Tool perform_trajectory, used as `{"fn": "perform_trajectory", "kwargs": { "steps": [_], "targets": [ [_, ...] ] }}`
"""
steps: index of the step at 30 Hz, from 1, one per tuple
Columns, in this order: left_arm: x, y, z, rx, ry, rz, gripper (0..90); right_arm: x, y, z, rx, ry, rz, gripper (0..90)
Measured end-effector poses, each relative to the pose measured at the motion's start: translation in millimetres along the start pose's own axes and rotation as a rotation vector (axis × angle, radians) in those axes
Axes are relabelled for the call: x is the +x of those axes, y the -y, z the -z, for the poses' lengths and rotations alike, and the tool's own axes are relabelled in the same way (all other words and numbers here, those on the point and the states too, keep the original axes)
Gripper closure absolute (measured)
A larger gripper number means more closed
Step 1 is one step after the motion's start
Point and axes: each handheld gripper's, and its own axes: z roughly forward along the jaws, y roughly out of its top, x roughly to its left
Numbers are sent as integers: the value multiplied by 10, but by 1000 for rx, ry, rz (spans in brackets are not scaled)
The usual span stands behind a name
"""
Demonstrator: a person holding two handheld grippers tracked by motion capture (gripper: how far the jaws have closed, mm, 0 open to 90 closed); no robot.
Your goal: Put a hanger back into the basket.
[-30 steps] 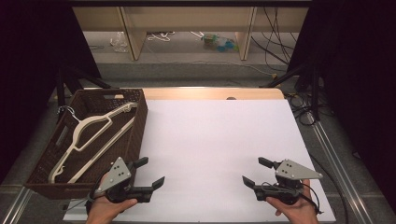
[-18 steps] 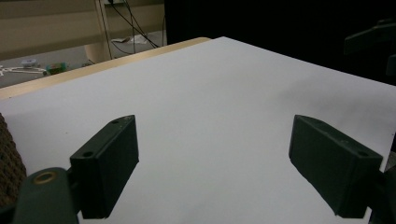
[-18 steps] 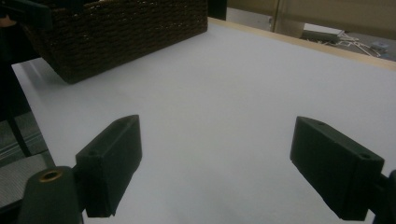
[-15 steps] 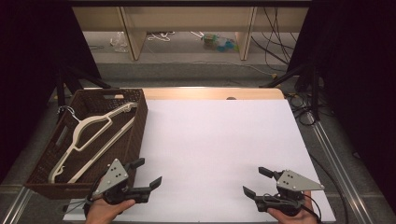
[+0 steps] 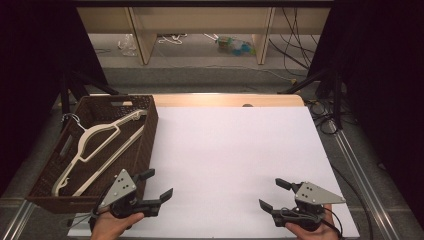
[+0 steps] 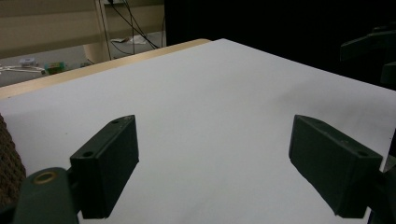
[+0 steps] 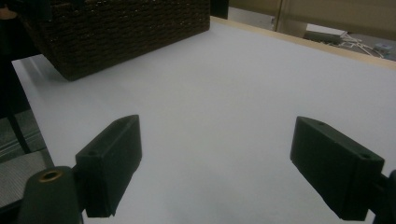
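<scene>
left gripper [image 5: 159, 184]: jaws spread wide, nothing held, parked low over the white table [image 5: 230, 150] at the near edge
right gripper [image 5: 273, 194]: same deal, opened wide and empty, well apart from the left one
hangers [image 5: 95, 145]: cream-coloured ones, two by the look of it, laid slanted in the dark wicker basket [image 5: 146, 131], which is seen just beside the left gripper, ahead and to its outer side; from the right gripper it's far off across the table
basket seen from right gripper: woven wall [image 7: 116, 28] well ahead, past the jaws
handling guess: probably light and rigid, smooth finish so likely a bit slippery; thin arms may flex if pinched hard
where to grab: shoulder arm or lower bar is probably best taken, clamped across its thin section; the metal hook [image 5: 72, 120] looks too skinny to be gripped reliably
watch out: the hangers could be tangled, so both might be lifted at once
</scene>
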Motion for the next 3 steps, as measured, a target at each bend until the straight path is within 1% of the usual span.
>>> {"fn": "perform_trajectory", "kwargs": {
  "steps": [1, 2, 3],
  "targets": [
    [-4, 0, -1, -1, 1, 2, 162, -2, 0, 0, -2, 1, 2, 176],
    [-17, 2, -1, -1, 1, 16, 162, -3, 1, -1, -3, 1, 2, 175],
    [-25, 2, -2, 0, 3, 19, 163, -4, 1, -2, -2, -2, 2, 175]
  ]
}}
